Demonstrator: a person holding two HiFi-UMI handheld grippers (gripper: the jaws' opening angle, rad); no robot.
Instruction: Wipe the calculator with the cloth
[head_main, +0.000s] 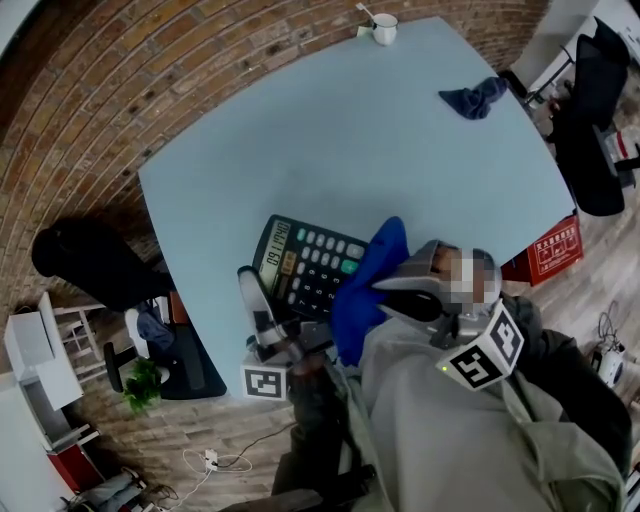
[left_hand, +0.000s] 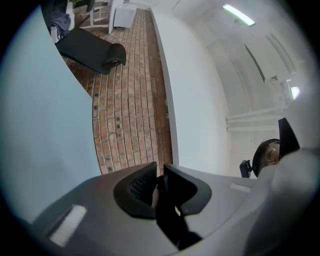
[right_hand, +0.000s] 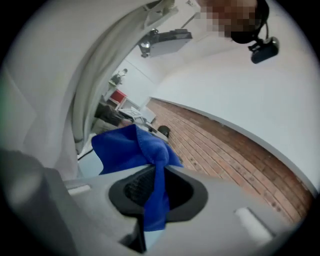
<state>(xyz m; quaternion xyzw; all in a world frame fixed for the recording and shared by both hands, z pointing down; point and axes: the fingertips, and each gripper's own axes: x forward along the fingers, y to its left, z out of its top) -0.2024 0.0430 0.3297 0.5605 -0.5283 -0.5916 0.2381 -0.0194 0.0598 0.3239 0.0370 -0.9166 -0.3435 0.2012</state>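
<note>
A black calculator (head_main: 308, 262) with green and white keys sits over the near edge of the pale blue table (head_main: 330, 130). My left gripper (head_main: 254, 288) is shut on its left end. In the left gripper view the calculator (left_hand: 167, 217) shows as a dark thin slab edge-on between the nearly closed left gripper (left_hand: 159, 176) jaws. My right gripper (head_main: 398, 286) is shut on a bright blue cloth (head_main: 364, 290) that drapes against the calculator's right side. In the right gripper view the cloth (right_hand: 135, 147) bunches out past the right gripper (right_hand: 159, 174).
A dark blue rag (head_main: 475, 98) lies at the table's far right and a white mug (head_main: 384, 29) stands at the far edge. A black chair (head_main: 88, 262) stands left of the table and an office chair (head_main: 592, 120) to the right. A red box (head_main: 551, 250) sits on the brick floor.
</note>
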